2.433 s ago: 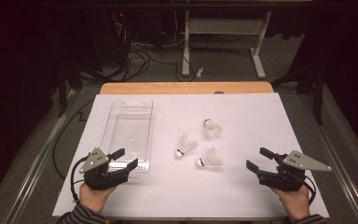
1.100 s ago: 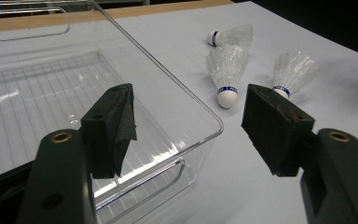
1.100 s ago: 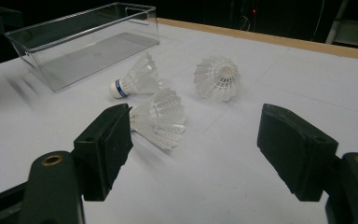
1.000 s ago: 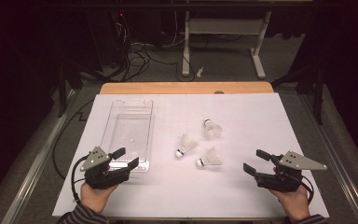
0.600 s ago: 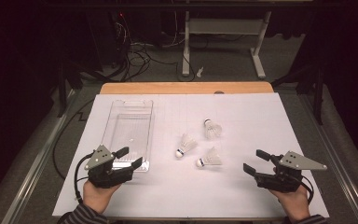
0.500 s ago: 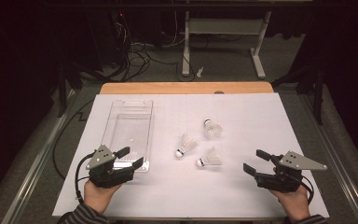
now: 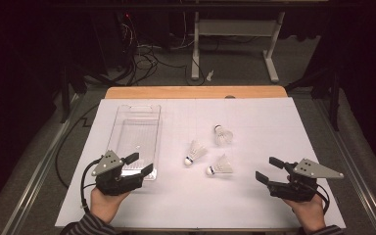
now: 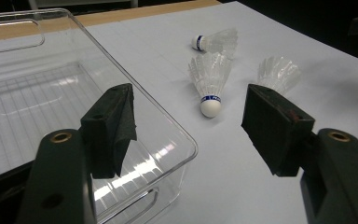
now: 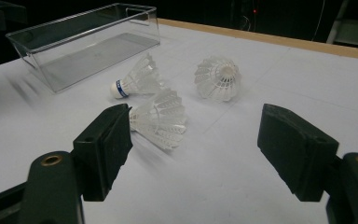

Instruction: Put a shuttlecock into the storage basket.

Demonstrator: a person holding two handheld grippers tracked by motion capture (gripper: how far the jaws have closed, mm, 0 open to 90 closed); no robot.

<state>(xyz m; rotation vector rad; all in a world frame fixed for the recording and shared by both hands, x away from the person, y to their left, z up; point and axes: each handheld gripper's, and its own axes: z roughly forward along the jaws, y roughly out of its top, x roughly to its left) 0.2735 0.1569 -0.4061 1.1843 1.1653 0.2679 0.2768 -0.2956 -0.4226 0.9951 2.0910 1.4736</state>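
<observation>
Resting low at the table's near edge, the left gripper (image 7: 144, 163) is gaping, spread, over the near corner of the clear bin (image 7: 136, 128); the right gripper (image 7: 269, 169), likewise spread, is facing the three shuttlecocks (image 7: 219, 168) lying nearby between them.

White sheet (image 7: 274, 122) over a wooden tabletop (image 7: 196, 92); beyond it, tangled floor cables (image 7: 144, 51) and a white desk frame (image 7: 235, 28)

Three white feathered shuttlecocks (image 7: 195, 152) (image 7: 223, 134) (image 7: 220, 167), one clear rectangular plastic bin (image 7: 122, 131) and two black handheld grippers (image 7: 139, 164) (image 7: 268, 169) are present.
</observation>
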